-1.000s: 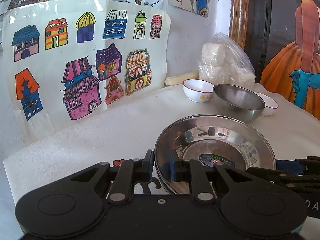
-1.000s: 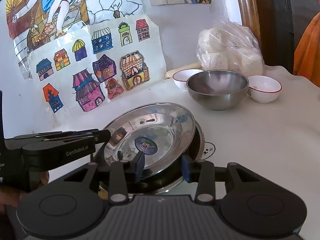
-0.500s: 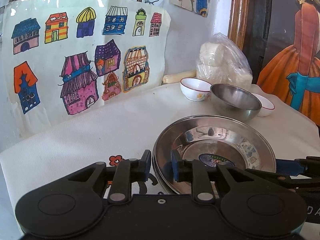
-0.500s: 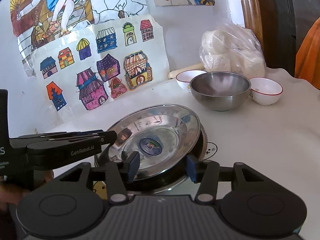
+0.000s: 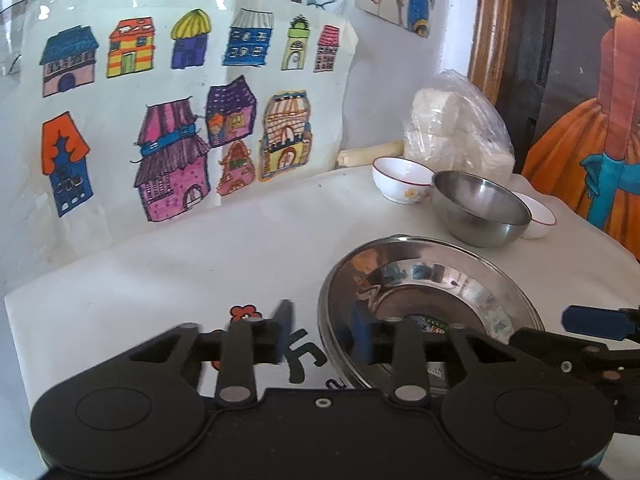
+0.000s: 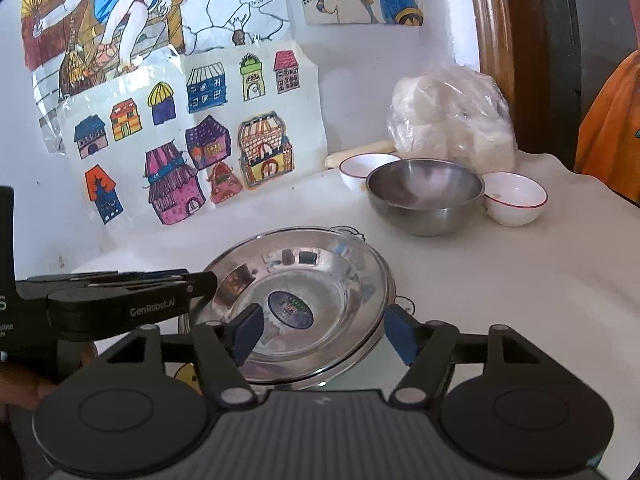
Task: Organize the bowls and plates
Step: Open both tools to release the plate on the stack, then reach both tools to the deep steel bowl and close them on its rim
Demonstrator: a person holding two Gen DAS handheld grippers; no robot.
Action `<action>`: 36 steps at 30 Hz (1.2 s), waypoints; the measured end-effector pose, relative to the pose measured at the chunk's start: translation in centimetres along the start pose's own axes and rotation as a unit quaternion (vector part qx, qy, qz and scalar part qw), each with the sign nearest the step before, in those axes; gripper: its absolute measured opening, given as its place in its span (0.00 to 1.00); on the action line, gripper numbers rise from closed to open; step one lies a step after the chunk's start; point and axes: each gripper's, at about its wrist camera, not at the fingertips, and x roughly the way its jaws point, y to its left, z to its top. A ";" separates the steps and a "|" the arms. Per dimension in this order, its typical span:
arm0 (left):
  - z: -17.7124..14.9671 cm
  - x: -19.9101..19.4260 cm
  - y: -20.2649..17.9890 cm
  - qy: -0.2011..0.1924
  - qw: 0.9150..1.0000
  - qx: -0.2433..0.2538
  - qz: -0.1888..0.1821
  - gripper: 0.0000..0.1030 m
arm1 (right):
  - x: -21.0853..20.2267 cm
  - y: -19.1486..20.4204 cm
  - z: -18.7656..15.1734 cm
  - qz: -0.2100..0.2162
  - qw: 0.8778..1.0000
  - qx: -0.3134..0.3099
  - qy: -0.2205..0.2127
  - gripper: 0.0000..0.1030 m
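1. Steel plates (image 5: 432, 280) sit stacked on the white counter (image 5: 200, 264) in our left wrist view, at about 4 o'clock from the picture's middle. Our left tongs (image 5: 320, 330) straddle the near left rim of the stack: one blue pad is outside it over the counter, the other inside over the dish. The jaws have just been opening and now stand about half wide, with neither pad pressing the rim. At 2 o'clock a steel bowl (image 5: 480, 210) stands between two white bowls, one at its left (image 5: 400, 184) and one partly hidden behind its right side (image 5: 540, 220). A plastic bag (image 5: 456, 128) leans behind them, and a sheet of painted houses (image 5: 180, 120) hangs on the wall at 10 o'clock.

2. Our right wrist view shows the same stack (image 6: 304, 296) just below the middle, with a round sticker on the top plate. Our right tongs (image 6: 324, 332) span the near rim; the jaws have just been opening and stand wide, with both pads clear of the metal. The left tongs' body reaches in from 9 o'clock. The steel bowl (image 6: 424, 196) and both white bowls lie at 1 o'clock.
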 end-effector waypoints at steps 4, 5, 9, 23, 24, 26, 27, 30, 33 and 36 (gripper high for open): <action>0.2 -0.6 0.4 -0.013 1.000 -0.018 0.011 0.82 | -0.2 -0.4 -0.1 -0.005 1.000 0.014 -0.007 0.88; 0.3 -0.7 0.4 -0.016 1.000 -0.019 0.012 0.84 | -0.3 -0.6 -0.1 -0.007 1.000 0.019 -0.009 0.89; 0.9 -1.0 0.4 -0.034 0.999 -0.027 0.019 0.99 | -0.6 -1.6 -0.3 -0.015 0.999 0.037 -0.018 1.00; 7.4 3.9 -5.7 -0.012 0.999 0.019 -0.042 0.99 | -1.3 -9.1 2.0 -0.100 0.984 0.118 -0.086 1.00; 7.8 4.6 -6.3 -0.007 0.999 0.020 -0.043 0.99 | -1.0 -9.6 2.3 -0.102 0.984 0.118 -0.085 1.00; 8.3 6.1 -7.2 0.004 0.999 0.019 -0.046 0.99 | -0.4 -10.3 2.8 -0.108 0.983 0.121 -0.085 1.00; 8.6 6.9 -7.6 0.010 0.999 0.017 -0.046 0.99 | 0.0 -10.6 3.0 -0.108 0.983 0.123 -0.086 1.00; 9.5 9.1 -8.5 0.027 0.999 0.013 -0.043 0.99 | 1.1 -11.8 3.9 -0.106 0.981 0.132 -0.092 1.00; 10.0 11.1 -8.8 0.044 0.998 0.001 -0.046 0.99 | 2.5 -12.7 4.9 -0.110 0.979 0.145 -0.095 1.00; 10.2 12.9 -8.5 0.070 0.996 -0.030 -0.048 0.99 | 4.0 -13.6 5.6 -0.099 0.976 0.168 -0.092 1.00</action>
